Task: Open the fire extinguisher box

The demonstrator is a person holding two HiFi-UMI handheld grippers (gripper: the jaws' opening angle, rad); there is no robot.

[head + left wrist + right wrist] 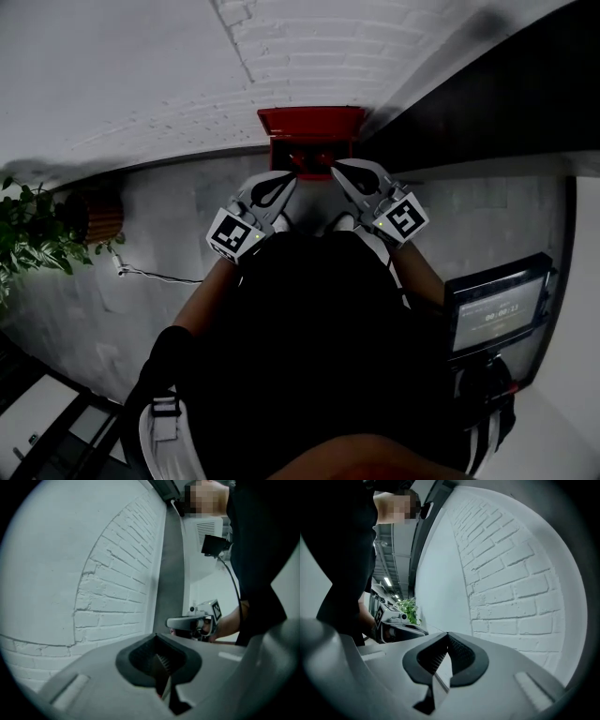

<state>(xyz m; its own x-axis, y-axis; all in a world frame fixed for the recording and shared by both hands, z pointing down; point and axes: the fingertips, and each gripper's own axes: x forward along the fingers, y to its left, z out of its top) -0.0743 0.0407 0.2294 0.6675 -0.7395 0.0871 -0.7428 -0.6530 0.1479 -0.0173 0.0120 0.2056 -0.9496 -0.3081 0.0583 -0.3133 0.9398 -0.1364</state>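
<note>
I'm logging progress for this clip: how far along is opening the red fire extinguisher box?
Done: the left hand-held gripper and right hand-held gripper are at the fire extinguisher box by the brick wall. In hand: their tips sit at its front edge, jaws shut, nothing visibly held. Left: the box does not look opened yet, so lifting its lid remains.

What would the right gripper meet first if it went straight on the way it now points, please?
Probably the red fire extinguisher box against the white brick wall; the right gripper, jaws shut, points at it, though depth is unclear.
</note>
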